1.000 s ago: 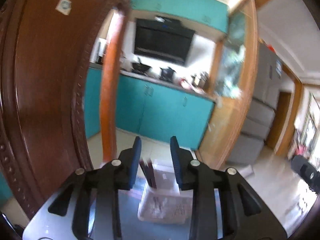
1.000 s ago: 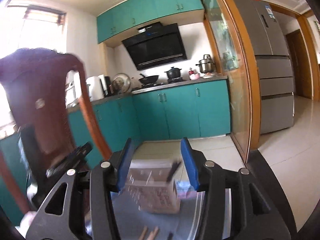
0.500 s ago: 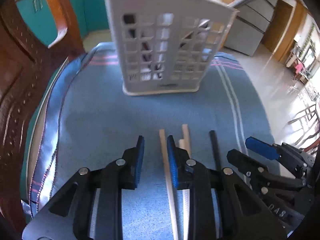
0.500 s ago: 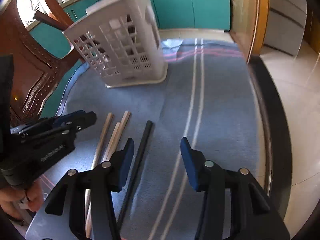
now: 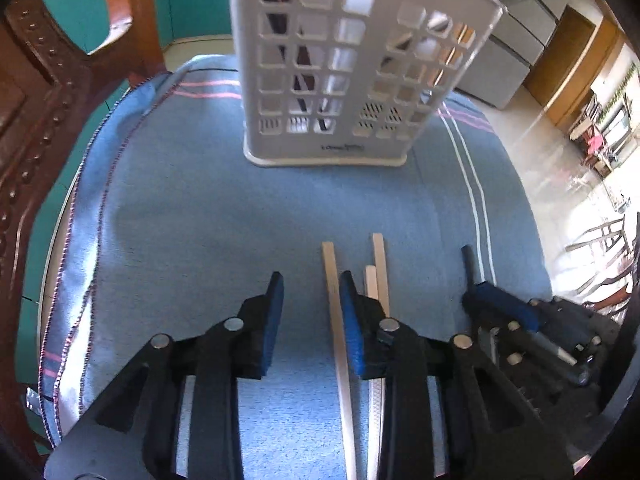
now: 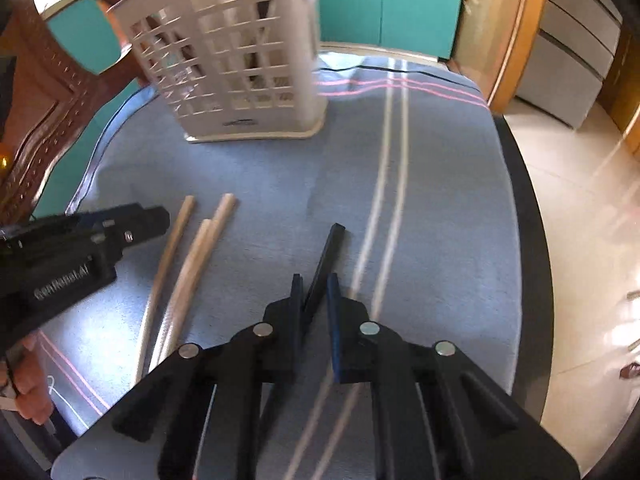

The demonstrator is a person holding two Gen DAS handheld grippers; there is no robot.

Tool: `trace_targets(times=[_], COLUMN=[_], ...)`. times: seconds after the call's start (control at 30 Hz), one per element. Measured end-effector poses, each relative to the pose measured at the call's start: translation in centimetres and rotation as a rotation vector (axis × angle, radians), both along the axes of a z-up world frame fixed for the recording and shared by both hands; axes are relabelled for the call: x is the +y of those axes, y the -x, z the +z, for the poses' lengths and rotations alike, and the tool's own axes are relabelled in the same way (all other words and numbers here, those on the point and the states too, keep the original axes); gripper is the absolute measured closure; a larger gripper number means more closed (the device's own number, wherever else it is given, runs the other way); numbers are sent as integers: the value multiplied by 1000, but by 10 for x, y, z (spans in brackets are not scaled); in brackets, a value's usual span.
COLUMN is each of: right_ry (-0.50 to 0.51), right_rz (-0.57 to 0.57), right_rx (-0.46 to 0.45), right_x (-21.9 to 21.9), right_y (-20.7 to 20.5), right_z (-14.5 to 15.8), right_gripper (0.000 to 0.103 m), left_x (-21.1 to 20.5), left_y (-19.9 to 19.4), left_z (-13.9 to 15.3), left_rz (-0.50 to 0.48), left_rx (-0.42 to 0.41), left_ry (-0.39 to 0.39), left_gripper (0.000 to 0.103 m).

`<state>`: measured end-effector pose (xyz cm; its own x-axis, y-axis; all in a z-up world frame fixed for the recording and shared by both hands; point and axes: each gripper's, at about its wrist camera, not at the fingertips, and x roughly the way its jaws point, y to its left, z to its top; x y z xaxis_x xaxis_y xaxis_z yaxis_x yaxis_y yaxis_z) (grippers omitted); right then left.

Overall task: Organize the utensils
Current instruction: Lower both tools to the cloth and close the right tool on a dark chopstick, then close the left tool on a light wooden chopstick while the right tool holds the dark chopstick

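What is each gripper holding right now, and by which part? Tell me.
The right gripper has just closed its jaws on the black chopstick, a little below its far end. The left gripper holds nothing; one wooden chopstick lies between its jaws.

White lattice basket (image 5: 340,80); blue cloth (image 6: 280,168), pink-white stripes; pale chopsticks (image 6: 188,256); black chopstick (image 6: 326,256)

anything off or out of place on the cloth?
Nothing spilled or damaged. Four chopsticks lie loose on the blue cloth in front of the white basket: three wooden chopsticks fanned unevenly, and one black chopstick apart from them, the right claw closed around it.
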<state>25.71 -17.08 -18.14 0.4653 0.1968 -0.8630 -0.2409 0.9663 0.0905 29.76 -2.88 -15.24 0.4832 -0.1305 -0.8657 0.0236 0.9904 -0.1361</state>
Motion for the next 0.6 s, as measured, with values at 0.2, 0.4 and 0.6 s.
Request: trace_targets(times=[0.2,0.4,0.6], right_ry=[-43,-1,44], right_rz=[-46,-48,-46], right_rx=[6,-14,-43], right_x=[-17,-11,-6], right_y=[-5,-8,-7], right_z=[3,2,0], right_gripper=[89,87,86], left_x=[-5,-15,-28], left_y=[-3,-4,1], left_z=[-10,-13,-13], left_rz=[-7,-19,-25], left_rx=[17,1,-8], left_ry=[-22,-64,-86], left_gripper=[71,71,70])
